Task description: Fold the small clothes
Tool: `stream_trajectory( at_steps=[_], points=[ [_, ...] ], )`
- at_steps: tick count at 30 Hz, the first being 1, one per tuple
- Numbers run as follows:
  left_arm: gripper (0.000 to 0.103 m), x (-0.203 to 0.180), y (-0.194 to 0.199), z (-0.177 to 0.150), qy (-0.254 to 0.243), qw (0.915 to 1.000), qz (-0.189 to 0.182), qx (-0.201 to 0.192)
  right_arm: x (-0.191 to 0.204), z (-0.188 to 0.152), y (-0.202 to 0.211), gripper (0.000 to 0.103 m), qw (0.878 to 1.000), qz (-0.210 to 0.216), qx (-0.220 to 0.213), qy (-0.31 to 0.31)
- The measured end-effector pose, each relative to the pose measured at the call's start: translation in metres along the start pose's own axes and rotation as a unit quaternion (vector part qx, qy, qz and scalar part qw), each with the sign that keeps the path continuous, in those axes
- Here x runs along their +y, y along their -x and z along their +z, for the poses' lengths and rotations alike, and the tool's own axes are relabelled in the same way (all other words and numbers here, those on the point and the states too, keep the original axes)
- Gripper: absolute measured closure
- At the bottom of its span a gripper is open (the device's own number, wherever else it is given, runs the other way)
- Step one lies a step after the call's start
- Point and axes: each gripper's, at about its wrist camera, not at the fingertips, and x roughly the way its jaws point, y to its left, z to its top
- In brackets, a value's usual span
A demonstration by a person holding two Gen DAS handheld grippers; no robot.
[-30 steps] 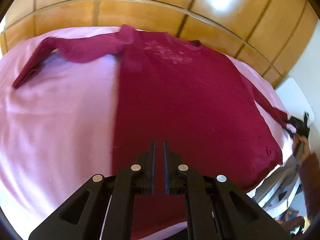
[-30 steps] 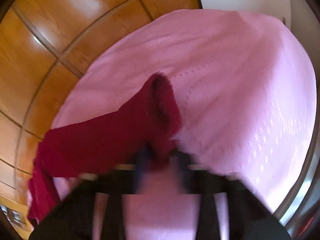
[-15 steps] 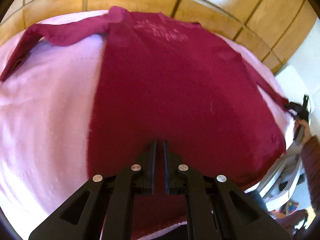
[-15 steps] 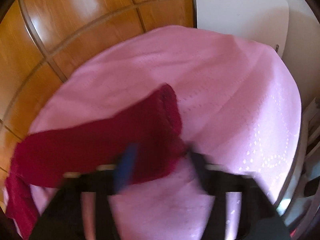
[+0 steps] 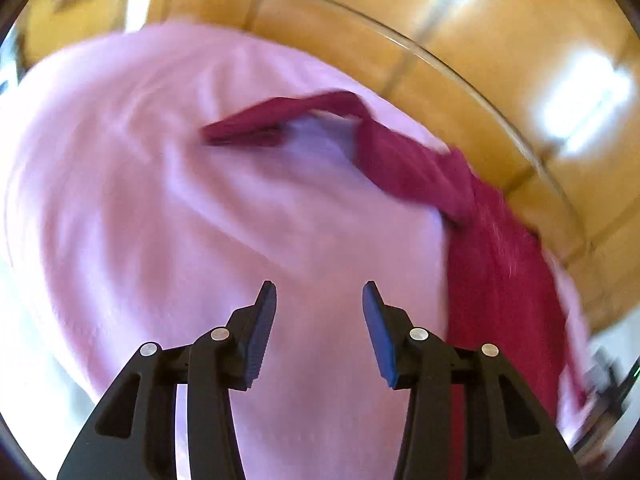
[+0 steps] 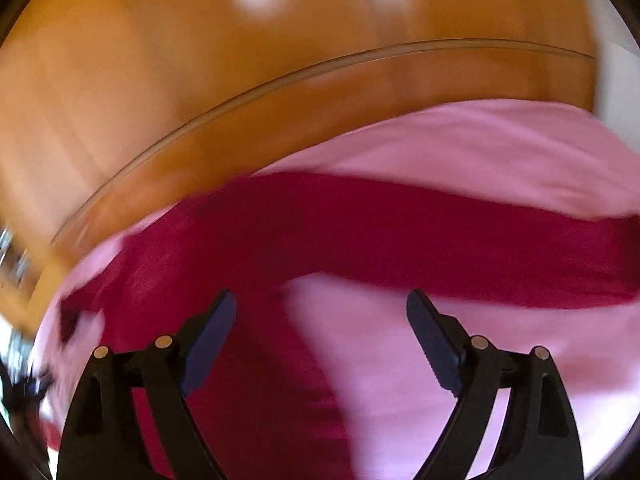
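My left gripper [image 5: 319, 300] stood with its jaws apart and nothing between them; only the pink bedspread [image 5: 160, 208] showed in the gap. My right gripper [image 6: 322, 312] was spread wider and also gripped nothing; the cloth under it lay clear of both fingers [image 6: 208, 328].

The dark red sweater [image 5: 500, 264] lay on the bedspread, on the side of the bed toward the wooden wall panels [image 5: 460, 40]. In the left view its body ran down the right side of the picture, just beside my right-hand finger [image 5: 378, 332], and reached toward the near edge of the bed. One sleeve [image 5: 280, 120] stretched from the shoulder out across the far part of the bed, bent over on itself, its cuff end lying flat on the pink cloth well ahead of the open gripper. That view was blurred, so I could not tell any finer folds.

In the right view the sweater [image 6: 260, 260] filled the lower left part of the picture, under and ahead of my left-hand finger, and ran on down to the bottom edge. The other sleeve [image 6: 480, 252] reached as a broad band to the right, across the bedspread [image 6: 480, 152], just beyond both fingertips, and ran out of the picture at the right edge. The panels [image 6: 240, 80] rose right behind the far edge of the bed. This view was blurred as well.
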Motion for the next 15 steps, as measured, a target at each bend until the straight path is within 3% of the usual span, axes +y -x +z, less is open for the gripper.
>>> stream_trajectory(
  at_steps=[6, 8, 9, 12, 15],
  points=[
    [0.056, 0.03, -0.008, 0.051, 0.127, 0.9879, -0.087, -0.02, 0.099, -0.041, -0.053, 0.016, 0.992, 0.058, 0.052, 0.096],
    [0.041, 0.032, -0.016, 0.07, 0.166, 0.9785, -0.119, -0.025, 0.105, -0.052, -0.074, 0.016, 0.99, 0.066, 0.079, 0.099],
    [0.039, 0.032, -0.02, 0.077, 0.182, 0.9744, -0.128, -0.028, 0.106, -0.055, -0.089, 0.014, 0.989, 0.06, 0.093, 0.101],
    [0.039, 0.028, -0.043, 0.099, 0.225, 0.9593, -0.169, -0.023, 0.112, -0.067, -0.097, 0.01, 0.987, 0.034, 0.078, 0.134],
    [0.039, 0.027, -0.069, 0.115, 0.265, 0.9498, -0.165, -0.021, 0.108, -0.066, -0.098, 0.009, 0.987, 0.038, 0.08, 0.132]
  ],
)
